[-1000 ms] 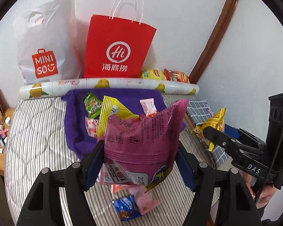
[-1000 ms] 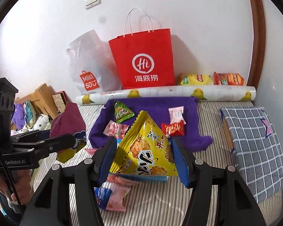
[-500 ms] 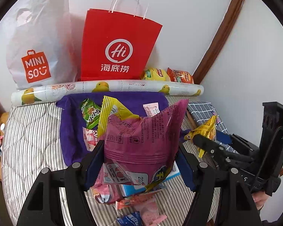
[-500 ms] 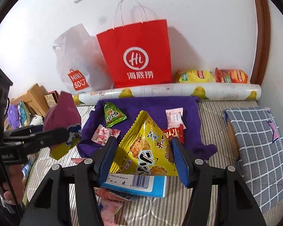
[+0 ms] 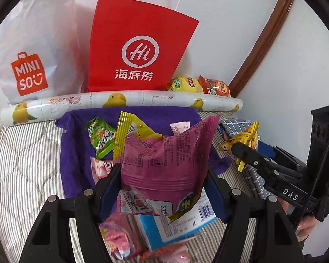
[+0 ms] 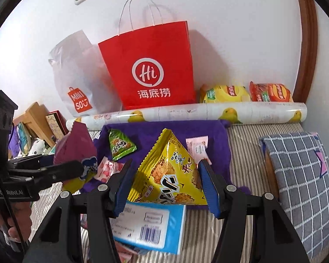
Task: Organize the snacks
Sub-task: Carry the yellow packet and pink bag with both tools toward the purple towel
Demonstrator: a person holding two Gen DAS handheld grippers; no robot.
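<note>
- The left gripper (image 5: 163,184) is clamped about half-wide on a pink snack bag (image 5: 166,164), held above a blue-and-white box (image 5: 186,221).
- The right gripper (image 6: 164,184) pinches a yellow snack bag (image 6: 171,179) likewise.
- Beyond lies a purple cloth (image 6: 155,131) carrying a green packet (image 6: 120,145).
- A red paper bag (image 6: 151,70) stands against the wall.

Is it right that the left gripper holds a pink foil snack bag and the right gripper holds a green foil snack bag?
Not quite. The right gripper holds a yellow foil snack bag, as the right wrist view shows. The left gripper does hold the pink foil snack bag.
</note>
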